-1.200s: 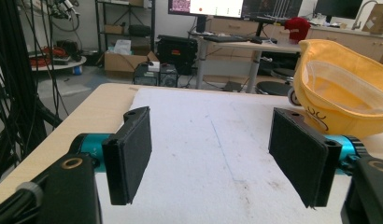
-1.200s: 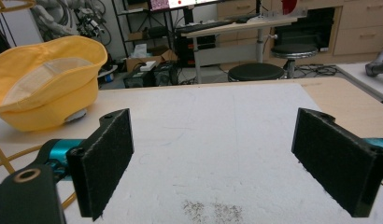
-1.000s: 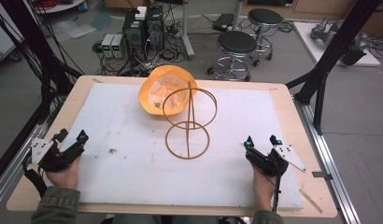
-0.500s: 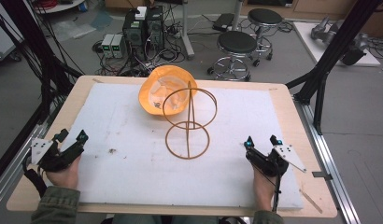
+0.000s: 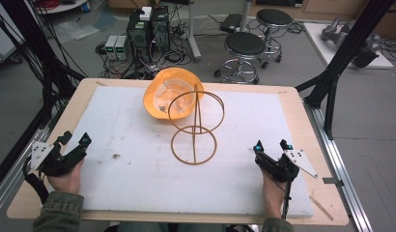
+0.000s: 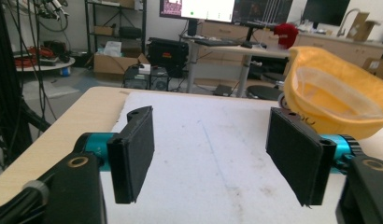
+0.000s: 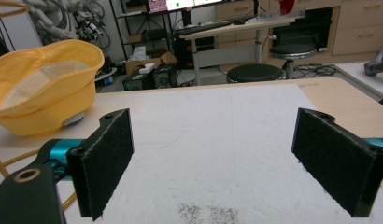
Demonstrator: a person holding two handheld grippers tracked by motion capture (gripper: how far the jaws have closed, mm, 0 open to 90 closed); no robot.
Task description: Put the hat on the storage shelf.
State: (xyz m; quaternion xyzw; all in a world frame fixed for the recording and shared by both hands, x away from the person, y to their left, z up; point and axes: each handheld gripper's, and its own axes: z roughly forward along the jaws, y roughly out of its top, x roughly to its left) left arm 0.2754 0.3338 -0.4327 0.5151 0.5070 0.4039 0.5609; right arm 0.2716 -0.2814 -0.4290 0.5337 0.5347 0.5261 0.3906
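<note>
- The yellow hat [image 5: 169,99] is lying upside down on the white mat [image 5: 138,183] toward the far middle of the table, its opening facing up and a pale lining showing inside
- A wire stand [image 5: 195,126], made of two rings joined by an upright rod, is standing just in front of the hat; its upper ring is overlapping the hat's near edge in the high view, though I cannot tell whether they are touching
- The left gripper [image 5: 73,145] is resting at the near left edge of the mat with its jaws wide apart and nothing between them; the right gripper [image 5: 271,147] is sitting at the near right in the same way, also spread and empty
- Both are sitting well apart from the hat
- The hat is looking like soft, light cloth, so it is likely folding and sagging when lifted rather than keeping its form
- The brim edge is looking like the best place to pinch, one gripper on each side
- The stand is appearing thin and light, so it may be tipping if bumped
</note>
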